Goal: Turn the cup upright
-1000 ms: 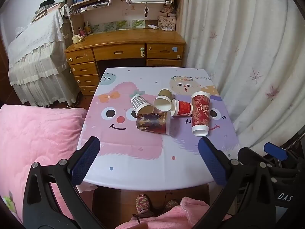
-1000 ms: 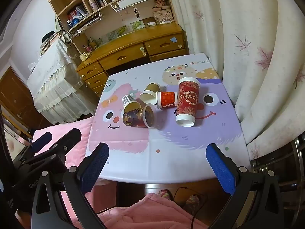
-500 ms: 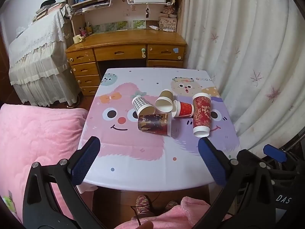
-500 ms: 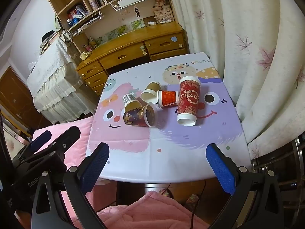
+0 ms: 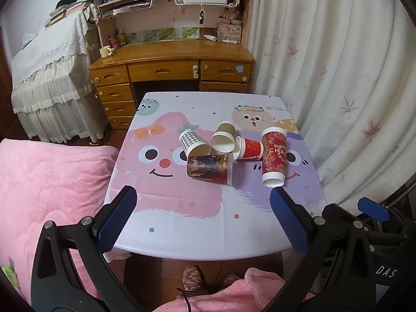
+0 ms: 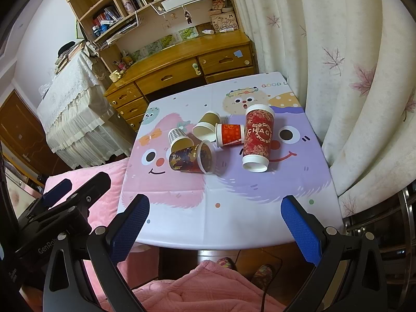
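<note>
Cups (image 5: 274, 153) lie toppled; left gripper (image 5: 202, 215), right gripper (image 6: 215, 221) spread wide, empty.

Five cups (image 5: 274, 154) lie clustered on the table (image 5: 182, 223).

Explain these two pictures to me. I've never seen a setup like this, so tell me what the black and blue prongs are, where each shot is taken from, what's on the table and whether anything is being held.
There is no robot here. A person holds a two-finger gripper in each hand, and each gripper carries a wide-angle camera looking forward along its fingers. The black prongs with blue pads are those fingers.

One picture comes from the left gripper, the other from the right gripper. Both are spread open over the near edge of the table and hold nothing.

On the cartoon tablecloth five paper cups lie tipped over in a cluster: a tall red cup, a small red cup, a tan cup, a checked cup and a dark patterned cup. None stands upright yet.

Behind are a wooden desk and curtains.
</note>
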